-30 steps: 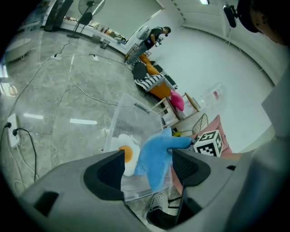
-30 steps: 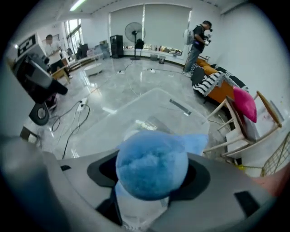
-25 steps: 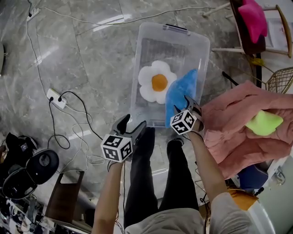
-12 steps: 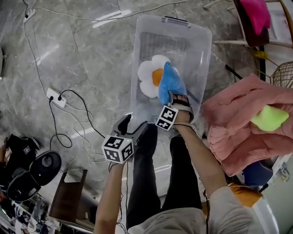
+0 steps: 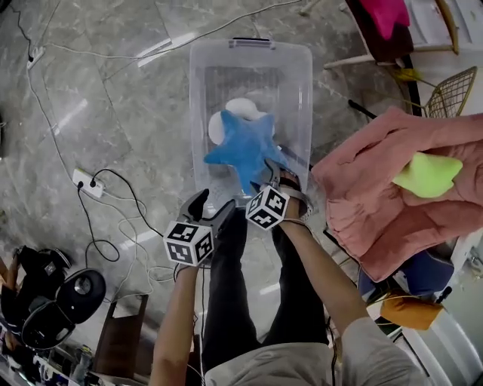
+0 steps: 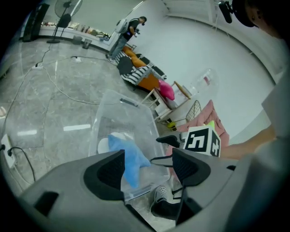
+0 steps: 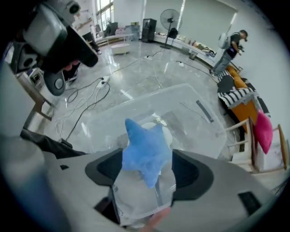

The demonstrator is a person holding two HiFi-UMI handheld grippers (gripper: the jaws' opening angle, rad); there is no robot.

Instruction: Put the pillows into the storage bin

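Note:
A blue star pillow [image 5: 245,147] lies spread in the clear storage bin [image 5: 198,113], over a white fried-egg pillow [image 5: 232,107]. My right gripper [image 5: 281,175] hangs over the bin's near end, pointing steeply down. Its jaws have just been opening and now stand open. In the right gripper view the star [image 7: 147,149] shows below and between the pads without being pressed. My left gripper [image 5: 211,205] is open and empty, just short of the bin's near left corner. A yellow-green pillow [image 5: 426,173] rests on a pink blanket [image 5: 370,211] at the right.
A magenta pillow [image 5: 385,15] sits on a chair at the top right, with a wire basket [image 5: 453,90] below it. A power strip [image 5: 84,182] and cables trail over the marble floor at the left. The person's legs and shoes stand against the bin's near side.
The right gripper carried the blue star from the bin's right edge toward its middle and let go. The star now lies flat over the egg pillow. The left gripper shifted a little.

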